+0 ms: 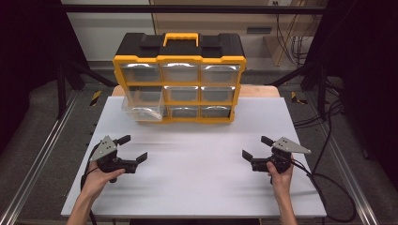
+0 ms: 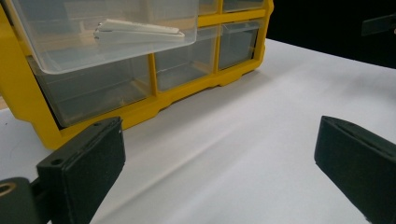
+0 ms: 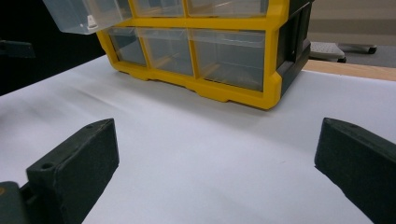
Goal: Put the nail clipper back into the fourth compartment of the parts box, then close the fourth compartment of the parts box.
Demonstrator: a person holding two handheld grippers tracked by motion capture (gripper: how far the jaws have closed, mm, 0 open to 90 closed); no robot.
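Observation:
A yellow and black organizer cabinet (image 1: 179, 77) with clear drawers stands at the back of the white table (image 1: 197, 173). Its middle-left drawer (image 1: 143, 105) is pulled out; in the left gripper view this drawer (image 2: 107, 32) holds a flat white object (image 2: 137, 31). My left gripper (image 1: 133, 149) rests low at the front left, open, with nothing between its jaws. My right gripper (image 1: 257, 147) sits at the front right, also open and empty. Both are well short of the cabinet (image 3: 205, 42). In their own views, the left gripper (image 2: 219, 158) and the right gripper (image 3: 215, 163) face bare table.
Metal rails (image 1: 42, 154) run along both sides of the table. Cables (image 1: 328, 178) trail off the right side onto the floor. A wooden board edge (image 1: 263, 90) shows behind the cabinet.

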